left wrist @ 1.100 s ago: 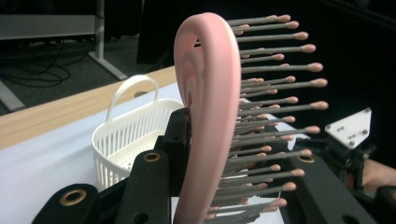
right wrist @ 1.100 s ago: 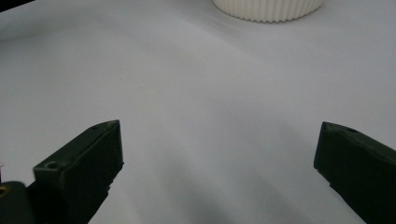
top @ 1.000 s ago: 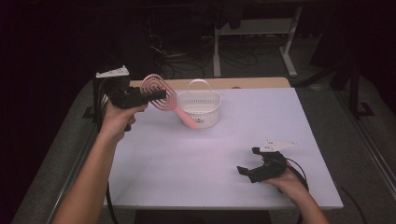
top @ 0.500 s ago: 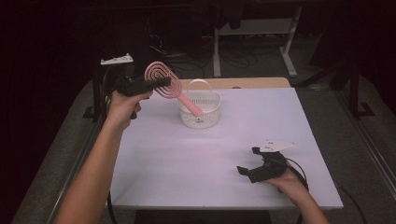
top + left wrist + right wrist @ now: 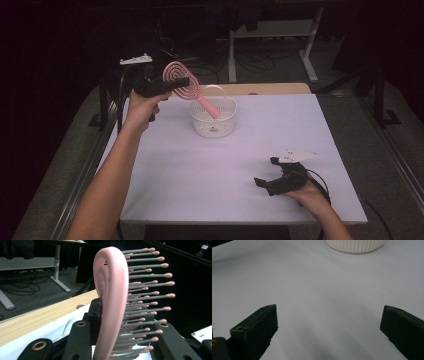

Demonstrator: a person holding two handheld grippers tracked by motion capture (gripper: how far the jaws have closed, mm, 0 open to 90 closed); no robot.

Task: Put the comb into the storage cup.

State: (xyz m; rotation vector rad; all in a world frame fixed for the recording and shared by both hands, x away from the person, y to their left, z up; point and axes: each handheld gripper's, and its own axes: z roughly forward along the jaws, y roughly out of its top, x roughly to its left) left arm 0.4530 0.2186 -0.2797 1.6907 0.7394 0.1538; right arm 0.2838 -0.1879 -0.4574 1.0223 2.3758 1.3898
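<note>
Currently the left gripper (image 5: 180, 82) clamps the head of the pink hairbrush (image 5: 187, 90), held above the table (image 5: 165, 170) with its handle angled into the white basket (image 5: 214, 120). Right gripper (image 5: 272, 172) rests on the table near the front edge, jaws wide apart and empty.

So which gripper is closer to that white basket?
Left. The left gripper holds the pink brush just above the basket; the right gripper rests farther away.

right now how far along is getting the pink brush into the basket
Done: the left claw is shut on the pink hairbrush and has it lifted off the table. In hand: the brush hangs tilted, its handle tip reaching over the white basket, whether inside the rim I cannot tell. Left: lowering it in and letting go. The right claw rests open on the white table, holding nothing.
</note>
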